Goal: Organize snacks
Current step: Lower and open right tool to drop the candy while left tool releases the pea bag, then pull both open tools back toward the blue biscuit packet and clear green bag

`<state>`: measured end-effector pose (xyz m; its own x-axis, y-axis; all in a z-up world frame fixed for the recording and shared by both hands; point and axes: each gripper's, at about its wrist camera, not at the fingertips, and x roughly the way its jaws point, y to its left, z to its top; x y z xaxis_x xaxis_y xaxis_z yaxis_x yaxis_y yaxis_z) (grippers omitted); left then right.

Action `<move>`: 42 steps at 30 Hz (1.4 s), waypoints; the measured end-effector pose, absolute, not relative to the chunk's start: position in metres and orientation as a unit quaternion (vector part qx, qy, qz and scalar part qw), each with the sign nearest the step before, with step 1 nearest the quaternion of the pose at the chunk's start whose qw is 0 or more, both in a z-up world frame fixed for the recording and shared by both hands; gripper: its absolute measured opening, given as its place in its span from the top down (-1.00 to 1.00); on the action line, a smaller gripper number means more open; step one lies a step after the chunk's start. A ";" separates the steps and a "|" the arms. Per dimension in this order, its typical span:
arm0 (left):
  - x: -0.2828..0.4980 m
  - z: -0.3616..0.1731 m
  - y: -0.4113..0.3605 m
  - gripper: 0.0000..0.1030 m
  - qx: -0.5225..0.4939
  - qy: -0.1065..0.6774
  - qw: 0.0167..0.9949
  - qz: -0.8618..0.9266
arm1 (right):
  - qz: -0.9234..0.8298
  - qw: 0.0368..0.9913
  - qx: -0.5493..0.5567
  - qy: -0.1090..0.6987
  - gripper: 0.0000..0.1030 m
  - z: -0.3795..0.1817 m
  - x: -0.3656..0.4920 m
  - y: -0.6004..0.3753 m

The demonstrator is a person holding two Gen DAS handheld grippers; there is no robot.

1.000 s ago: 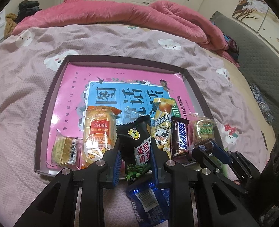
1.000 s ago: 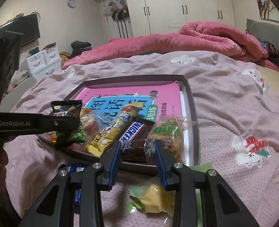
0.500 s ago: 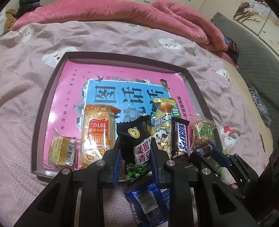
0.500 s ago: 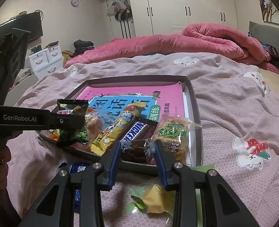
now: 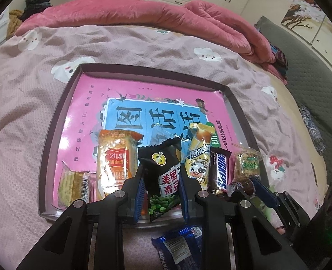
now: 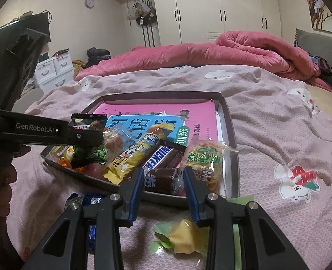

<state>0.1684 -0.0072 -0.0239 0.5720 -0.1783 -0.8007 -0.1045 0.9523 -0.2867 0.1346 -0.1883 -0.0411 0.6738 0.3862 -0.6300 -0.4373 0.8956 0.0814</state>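
Note:
My left gripper (image 5: pixel 160 180) is shut on a black green-pea packet (image 5: pixel 163 168), held upright over the near edge of the dark-rimmed tray (image 5: pixel 53 123). The right wrist view shows this gripper (image 6: pixel 84 135) from the side, with the packet (image 6: pixel 88 121) sticking up. My right gripper (image 6: pixel 163 180) is shut on a dark brown wrapped candy (image 6: pixel 166 181) at the tray's near rim (image 6: pixel 230 121). In the tray lie an orange packet (image 5: pixel 117 157), a yellow cracker pack (image 5: pixel 73 184), a yellow milk bar (image 5: pixel 198 155), a Snickers (image 5: pixel 221 171) and a green noodle pack (image 5: pixel 248 164).
A pink book (image 5: pixel 143 94) lines the tray floor. On the bedspread in front of the tray lie a blue cookie packet (image 5: pixel 177 247) and a yellow-green wrapped snack (image 6: pixel 184 238). A pink quilt (image 6: pixel 211 51) is heaped at the far side of the bed.
The left gripper with the pea packet has shifted only slightly over the tray's near edge. The right gripper keeps its hold on the brown candy in the same place.

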 end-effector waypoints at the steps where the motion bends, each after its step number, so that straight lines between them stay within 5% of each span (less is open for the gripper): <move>1: 0.168 -0.024 -0.007 0.47 -0.152 0.462 0.873 -0.021 | 0.225 0.914 -0.038 0.335 0.29 -0.041 0.134 -0.188; 28: 0.160 -0.029 -0.001 0.36 -0.159 0.469 0.868 -0.027 | 0.225 0.921 -0.018 0.316 0.14 -0.031 0.127 -0.199; 33: 0.158 -0.024 0.001 0.06 -0.157 0.462 0.873 -0.026 | 0.223 0.923 -0.016 0.314 0.13 -0.030 0.127 -0.202; 42: 0.152 -0.010 0.003 -0.10 -0.152 0.451 0.879 -0.022 | 0.223 0.924 -0.005 0.311 0.02 -0.026 0.125 -0.207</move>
<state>0.1519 0.0032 -0.0105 0.5927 -0.1750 -0.7862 -0.0982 0.9531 -0.2862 0.1245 -0.2072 -0.0264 0.7064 0.4092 -0.5776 -0.4157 0.9002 0.1295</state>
